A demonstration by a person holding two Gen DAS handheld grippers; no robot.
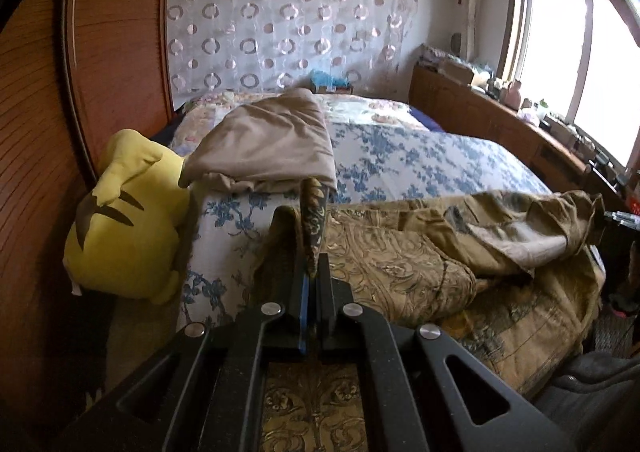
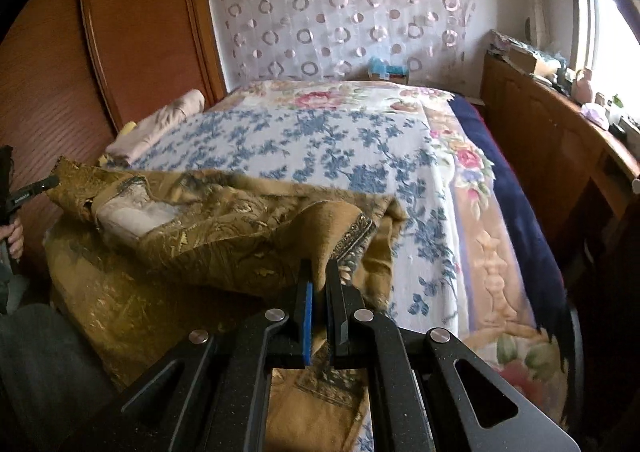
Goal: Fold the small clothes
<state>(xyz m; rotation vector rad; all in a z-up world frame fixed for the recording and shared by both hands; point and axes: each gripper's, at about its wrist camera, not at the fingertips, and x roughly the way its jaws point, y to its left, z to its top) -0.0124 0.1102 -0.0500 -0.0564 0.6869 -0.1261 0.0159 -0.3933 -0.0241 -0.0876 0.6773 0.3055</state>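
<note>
A brown-gold patterned garment (image 1: 400,252) lies spread and rumpled on the near part of the bed. My left gripper (image 1: 314,268) is shut on a raised fold at its left edge. My right gripper (image 2: 320,272) is shut on a lifted corner of the same garment (image 2: 224,220) at its right edge. The left gripper's tip also shows at the far left of the right wrist view (image 2: 38,188), pinching the cloth. A pale lining shows inside the garment (image 2: 136,218).
A folded beige cloth (image 1: 268,148) lies on the blue floral bedspread (image 1: 420,160). A yellow plush toy (image 1: 124,216) leans on the wooden headboard (image 1: 48,132). A wooden cabinet (image 2: 552,140) with clutter runs along the window side.
</note>
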